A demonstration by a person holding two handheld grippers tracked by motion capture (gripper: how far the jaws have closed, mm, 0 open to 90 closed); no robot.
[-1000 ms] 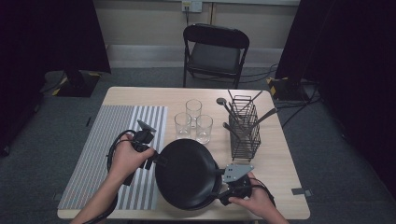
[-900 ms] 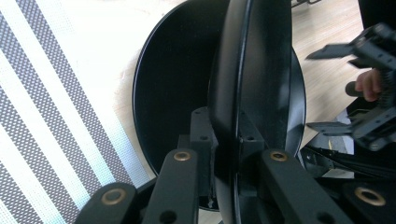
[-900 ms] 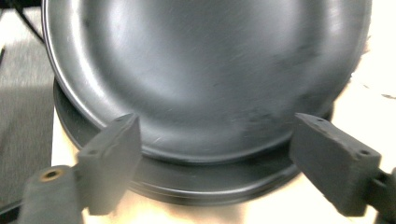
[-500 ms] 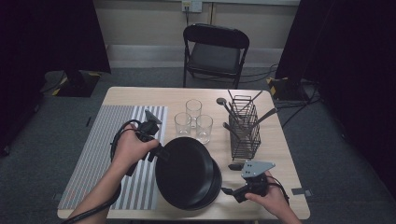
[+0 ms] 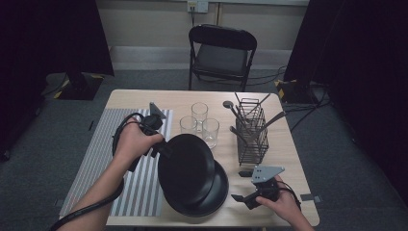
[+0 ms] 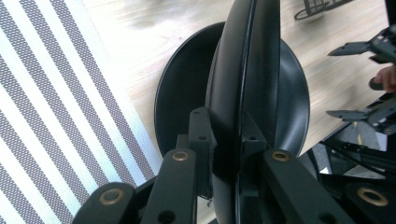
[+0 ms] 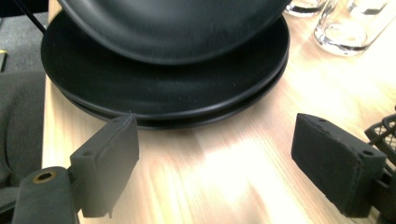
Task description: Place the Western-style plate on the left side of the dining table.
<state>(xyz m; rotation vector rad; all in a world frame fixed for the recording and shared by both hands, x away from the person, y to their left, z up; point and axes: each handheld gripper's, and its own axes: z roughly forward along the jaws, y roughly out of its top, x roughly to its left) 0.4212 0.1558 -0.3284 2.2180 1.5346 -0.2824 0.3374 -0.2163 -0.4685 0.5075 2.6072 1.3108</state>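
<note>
From above, the left gripper (image 5: 161, 144) is clamped on the rim of the top plate (image 5: 186, 166) and has it lifted and tilted off the stack (image 5: 217, 192) at the near edge of the table (image 5: 284, 159). The plate hangs over the stack, close beside the striped mat (image 5: 103, 159). The right gripper (image 5: 243, 185) sits at the stack's right side, jaws spread and nothing between them. Three glasses (image 5: 199, 124) stand behind the plates, and a wire rack (image 5: 252, 134) with utensils is to the right.

In the left gripper view, the plate (image 6: 243, 84) stands on edge between the two jaws, which pinch its rim from both faces. Below it lie the remaining plates (image 6: 182, 93), and the mat (image 6: 56, 102) stretches away on the left. The right gripper (image 6: 362, 79) shows farther off, open.

In the right gripper view, the pads (image 7: 112, 154) are wide apart above bare wood, just short of the stack (image 7: 163, 98), touching nothing. The lifted plate (image 7: 173, 28) hovers above the stack, and glasses (image 7: 350, 28) sit at the top right.

I'd judge the step in hand is taking the top plate off the stack, with the right gripper having let go of steadying it. Next, the plate likely needs carrying across to the mat and laying flat; that calls for keeping the rim pinch firm, since a tilted plate could slip.
</note>
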